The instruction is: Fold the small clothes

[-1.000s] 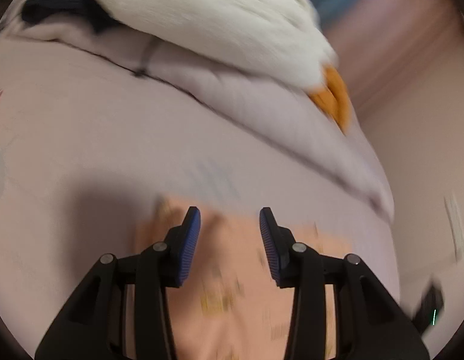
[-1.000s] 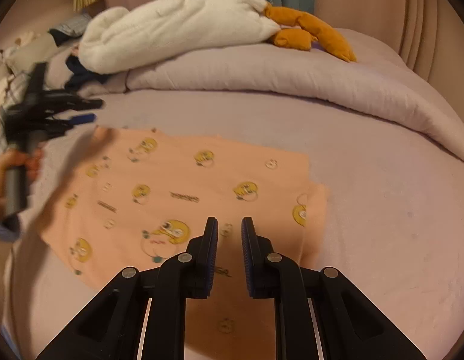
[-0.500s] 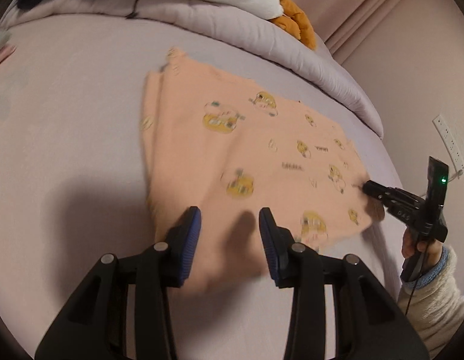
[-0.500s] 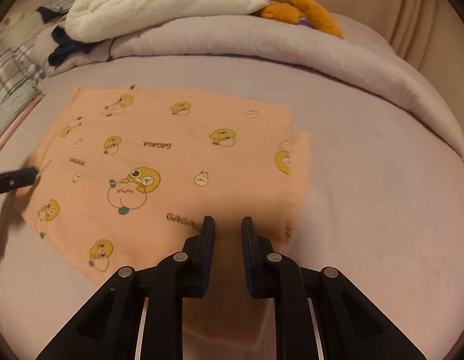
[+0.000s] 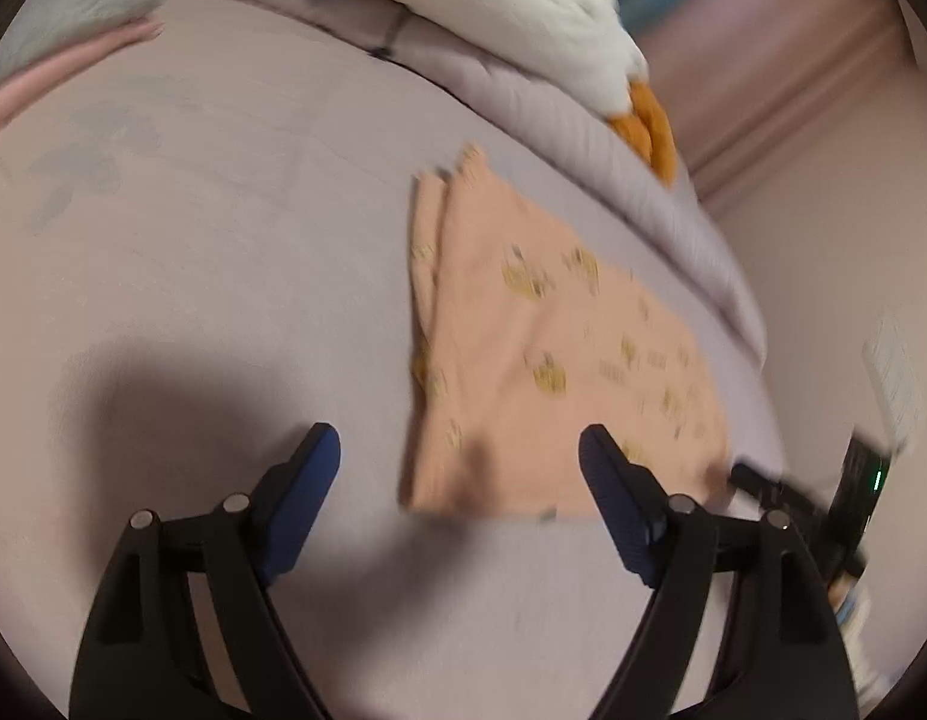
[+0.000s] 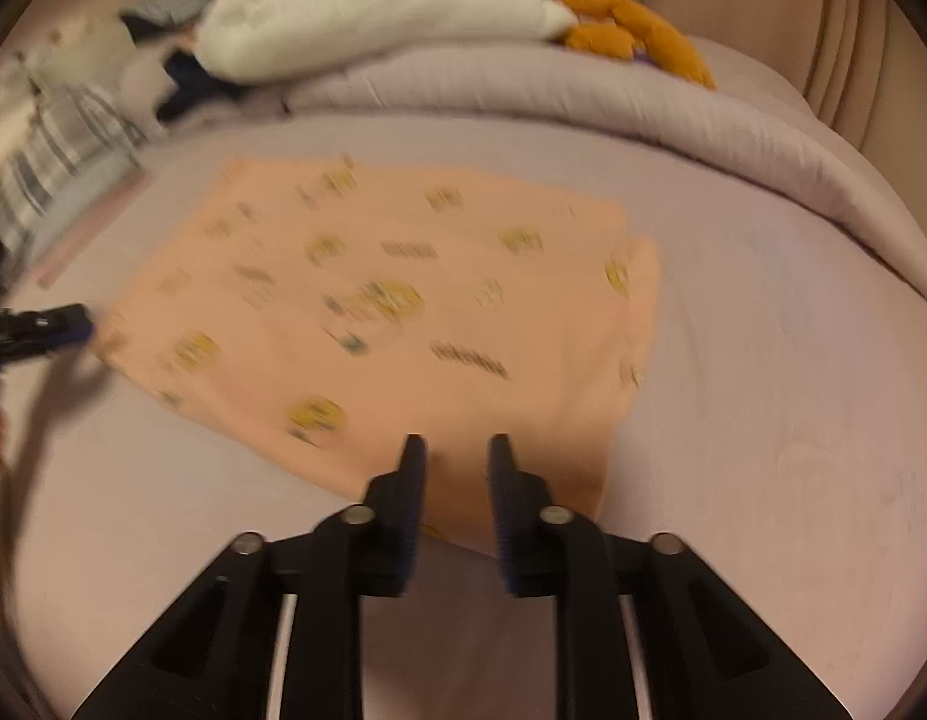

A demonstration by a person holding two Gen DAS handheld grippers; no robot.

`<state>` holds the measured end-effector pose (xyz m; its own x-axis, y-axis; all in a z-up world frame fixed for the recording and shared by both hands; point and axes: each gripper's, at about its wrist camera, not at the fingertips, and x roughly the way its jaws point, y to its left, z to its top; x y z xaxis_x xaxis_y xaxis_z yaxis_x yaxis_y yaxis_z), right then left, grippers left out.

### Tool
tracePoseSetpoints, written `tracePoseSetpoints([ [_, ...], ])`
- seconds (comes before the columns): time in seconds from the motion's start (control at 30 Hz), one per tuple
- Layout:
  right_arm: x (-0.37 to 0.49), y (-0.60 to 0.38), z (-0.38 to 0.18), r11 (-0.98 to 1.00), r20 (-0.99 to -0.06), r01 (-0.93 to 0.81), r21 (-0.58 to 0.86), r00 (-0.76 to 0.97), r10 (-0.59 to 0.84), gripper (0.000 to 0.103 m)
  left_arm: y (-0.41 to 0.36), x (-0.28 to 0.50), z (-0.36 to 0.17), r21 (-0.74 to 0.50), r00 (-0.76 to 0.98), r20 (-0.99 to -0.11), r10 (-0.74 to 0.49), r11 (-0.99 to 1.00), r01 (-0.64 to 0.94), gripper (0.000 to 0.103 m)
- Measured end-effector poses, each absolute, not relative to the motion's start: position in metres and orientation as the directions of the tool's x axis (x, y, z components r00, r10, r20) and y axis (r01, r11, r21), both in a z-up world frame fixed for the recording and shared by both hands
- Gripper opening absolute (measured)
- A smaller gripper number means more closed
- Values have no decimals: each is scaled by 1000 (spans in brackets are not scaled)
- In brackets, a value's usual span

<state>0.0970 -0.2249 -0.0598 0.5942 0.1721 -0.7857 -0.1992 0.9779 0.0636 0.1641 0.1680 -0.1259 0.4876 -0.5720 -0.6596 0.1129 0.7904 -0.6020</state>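
Observation:
A small peach garment point(image 5: 541, 354) with yellow cartoon prints lies flat on the lilac bed; it also shows in the right wrist view point(image 6: 391, 312). My left gripper point(image 5: 460, 450) is wide open and empty, just short of the garment's near edge. My right gripper point(image 6: 457, 450) has its fingers a narrow gap apart over the garment's near edge, nothing held. The right gripper's tip shows at the garment's corner in the left wrist view point(image 5: 757, 480). The left gripper's tip shows at the garment's left edge in the right wrist view point(image 6: 61, 327).
A rolled lilac duvet point(image 6: 613, 96) runs along the back of the bed, with a white plush toy point(image 6: 373, 6) with orange feet point(image 6: 631, 36) on it. Plaid and dark clothes point(image 6: 61, 150) lie at the far left. A wall with an outlet point(image 5: 895, 378) is at right.
My left gripper has opened wide and pulled back to the garment's edge. The right gripper has moved a little nearer the garment's near edge. Both views are blurred by motion.

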Motion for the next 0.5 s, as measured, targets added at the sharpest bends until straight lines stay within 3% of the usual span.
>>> tracePoseSetpoints([
  [0.07, 96, -224, -52, 973, -762, -199, 118, 610, 217, 47, 171, 178, -131, -646, 485, -643, -593, 760, 73, 80],
  [0.4, 142, -195, -63, 904, -726, -215, 369, 541, 425, 47, 138, 249, -146, -776, 380, -555, -740, 625, 83, 79],
  [0.5, 165, -187, -66, 896, -723, -179, 406, 537, 435, 47, 124, 264, -146, -773, 348, -560, -752, 625, 106, 71],
])
